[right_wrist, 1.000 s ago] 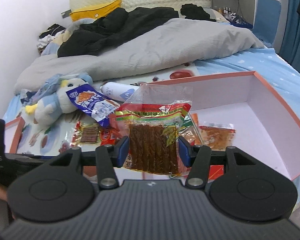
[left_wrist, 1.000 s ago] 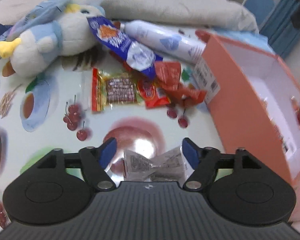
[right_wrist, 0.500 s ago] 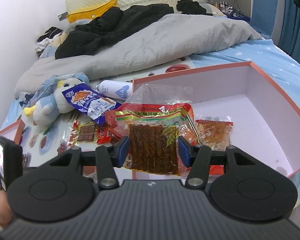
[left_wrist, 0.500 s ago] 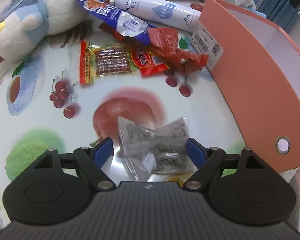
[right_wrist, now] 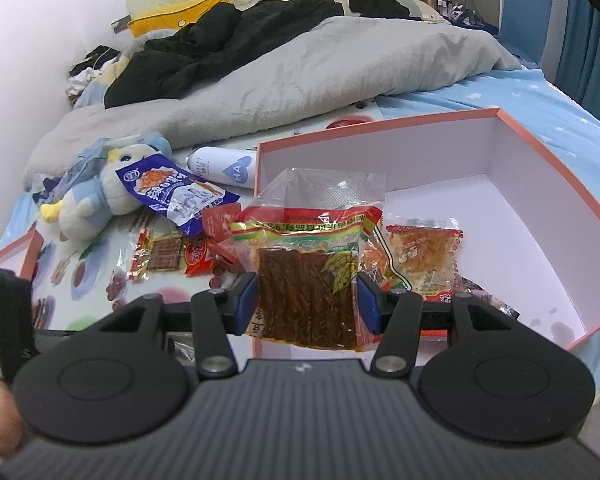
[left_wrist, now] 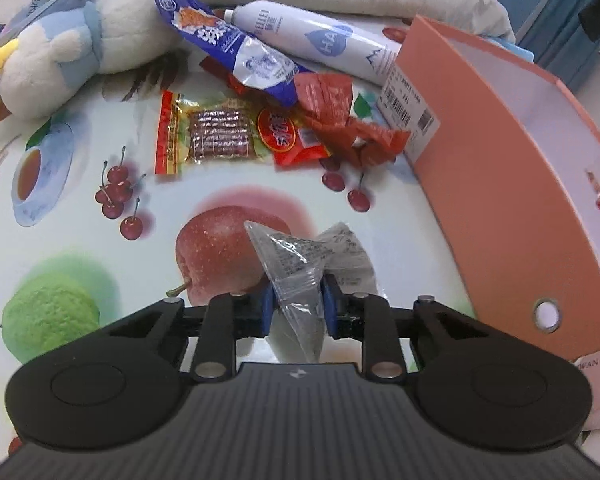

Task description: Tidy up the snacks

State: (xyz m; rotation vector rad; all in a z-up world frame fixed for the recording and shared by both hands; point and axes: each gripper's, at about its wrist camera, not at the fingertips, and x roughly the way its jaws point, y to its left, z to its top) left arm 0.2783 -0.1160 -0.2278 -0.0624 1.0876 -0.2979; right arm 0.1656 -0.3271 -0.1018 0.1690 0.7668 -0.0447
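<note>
My left gripper point(left_wrist: 298, 308) is closing its jaws on a clear crinkled snack packet point(left_wrist: 300, 264) that lies on the fruit-print cloth point(left_wrist: 80, 240); the blue pads press its plastic. Beyond it lie a red-edged packet of brown sticks point(left_wrist: 210, 134), small red wrappers point(left_wrist: 332, 120) and a blue-and-white snack bag point(left_wrist: 228, 46). My right gripper point(right_wrist: 308, 300) is shut on a red-and-yellow packet of brown strips point(right_wrist: 308, 276), held over the near edge of the orange box point(right_wrist: 540, 152). An orange snack packet point(right_wrist: 420, 252) lies inside that box.
A blue-and-white plush toy point(left_wrist: 56, 56) and a white spray can point(left_wrist: 312, 36) lie at the back of the cloth. A grey duvet point(right_wrist: 300, 76) and dark clothes cover the bed behind. The orange box wall point(left_wrist: 500, 208) stands right of my left gripper.
The left gripper came down over the clear packet and its jaws closed from wide apart onto it. The right gripper kept hold of its packet and stayed nearly still.
</note>
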